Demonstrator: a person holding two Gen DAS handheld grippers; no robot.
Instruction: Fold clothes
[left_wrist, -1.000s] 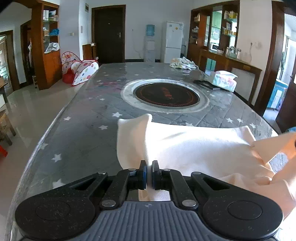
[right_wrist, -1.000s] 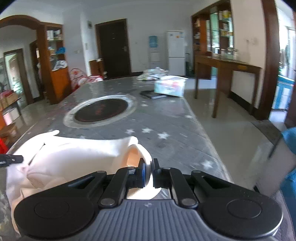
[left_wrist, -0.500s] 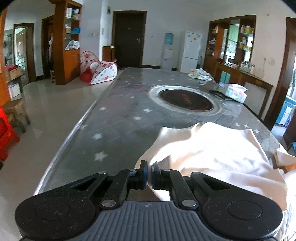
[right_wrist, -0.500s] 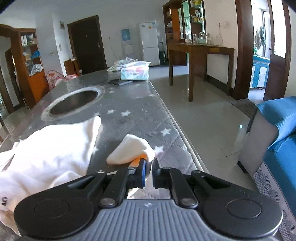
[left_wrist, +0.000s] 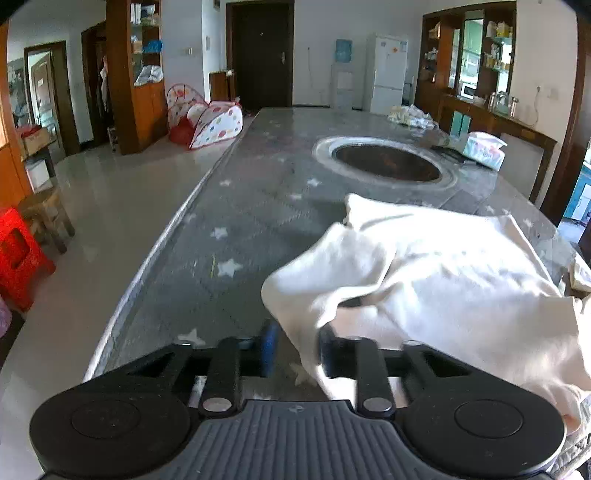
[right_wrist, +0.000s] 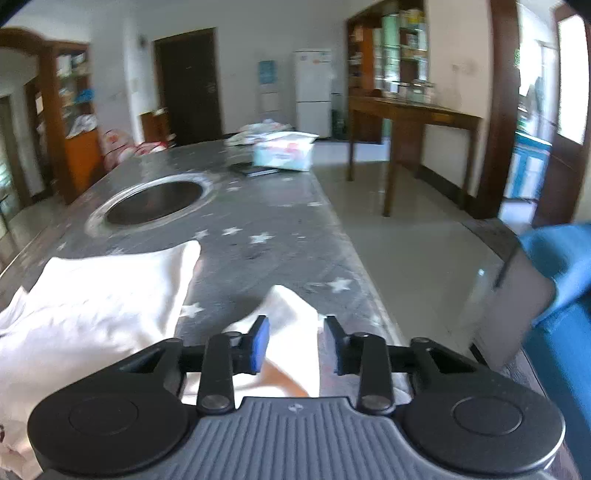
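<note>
A cream garment (left_wrist: 436, 266) lies spread and rumpled on the grey star-patterned table (left_wrist: 258, 206). In the left wrist view its near left corner drapes down between the parted fingers of my left gripper (left_wrist: 293, 349), which is open. In the right wrist view the garment's body (right_wrist: 96, 302) lies at the left and a sleeve end (right_wrist: 291, 328) rests on the table (right_wrist: 280, 236) between the spread fingers of my right gripper (right_wrist: 295, 345), also open. The sleeve shows an orange inner side near the gripper base.
A round dark cooktop (left_wrist: 386, 162) is set into the table's middle. Beyond it lie a tissue pack (right_wrist: 284, 151), a dark flat object (right_wrist: 255, 170) and a pile of cloth (left_wrist: 410, 116). The table's right edge (right_wrist: 354, 258) drops to the floor; a blue seat (right_wrist: 561, 288) stands at right.
Both grippers have gone from shut on the garment to open, letting its corner and sleeve drop onto the table. The garment now lies more spread across the near end.
</note>
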